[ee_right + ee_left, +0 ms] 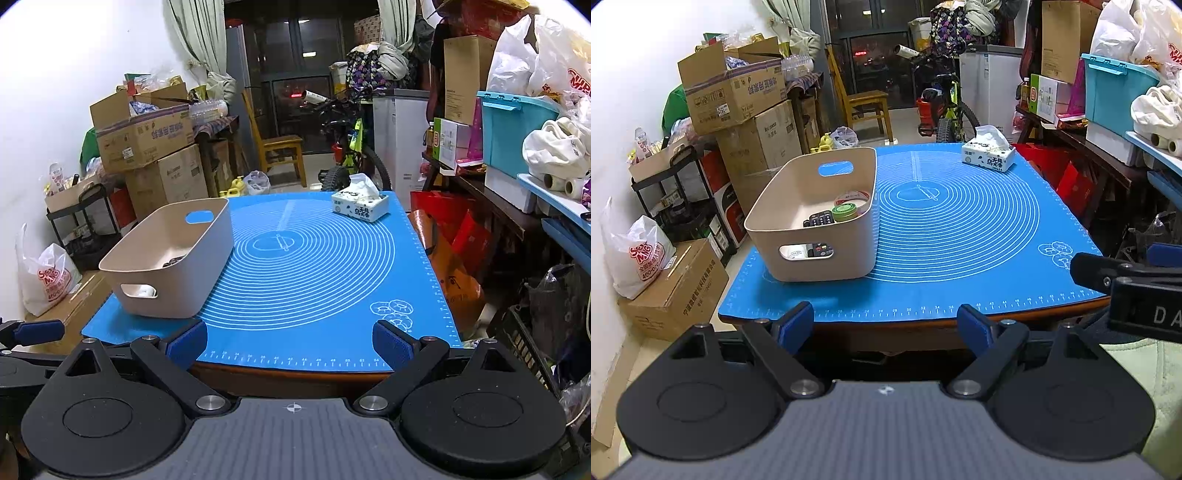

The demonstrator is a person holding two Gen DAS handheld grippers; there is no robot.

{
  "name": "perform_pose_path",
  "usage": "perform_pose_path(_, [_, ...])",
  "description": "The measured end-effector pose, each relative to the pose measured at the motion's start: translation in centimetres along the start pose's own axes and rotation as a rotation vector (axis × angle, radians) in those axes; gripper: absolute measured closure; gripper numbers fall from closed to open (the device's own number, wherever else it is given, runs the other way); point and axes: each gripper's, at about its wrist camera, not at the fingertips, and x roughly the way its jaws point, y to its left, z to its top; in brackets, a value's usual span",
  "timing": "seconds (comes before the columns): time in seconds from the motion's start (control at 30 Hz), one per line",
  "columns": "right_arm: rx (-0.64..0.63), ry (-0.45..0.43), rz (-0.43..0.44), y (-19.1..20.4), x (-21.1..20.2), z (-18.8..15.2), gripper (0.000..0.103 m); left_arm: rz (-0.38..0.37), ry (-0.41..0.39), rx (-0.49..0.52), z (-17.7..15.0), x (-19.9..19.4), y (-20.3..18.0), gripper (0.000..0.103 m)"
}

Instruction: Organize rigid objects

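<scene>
1. The left gripper (886,325) tips down at the near edge of the surface (960,258), fingers wide apart, holding nothing.
2. The right gripper (290,345) does the same.
3. The bin (812,254) sits left, with a remote (820,220) inside.

The left gripper (886,319) points forward and somewhat downward, its two blue-padded fingers (796,325) spread wide with nothing between them. The right gripper (290,341) sits beside it at a similar downward tilt, its jaws likewise wide apart and empty. Each shows at the edge of the other's view, side by side and close together without touching.
</scene>
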Motion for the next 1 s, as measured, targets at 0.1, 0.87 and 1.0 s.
perform_pose_path(0.1, [0.0,0.0,0.0,-0.02,-0.02,-0.02,0.007,-0.001,0.001,0.0,-0.07,-0.05,0.14,0.018])
perform_pose_path(0.87, [0.01,0.0,-0.005,-0.25,0.03,-0.12,0.007,0.007,0.0,-0.006,-0.04,-0.18,0.39,0.018])
perform_pose_path(1.0, [0.01,0.0,-0.005,-0.29,0.05,-0.14,0.007,0.006,0.001,-0.006,-0.05,-0.18,0.41,0.018])
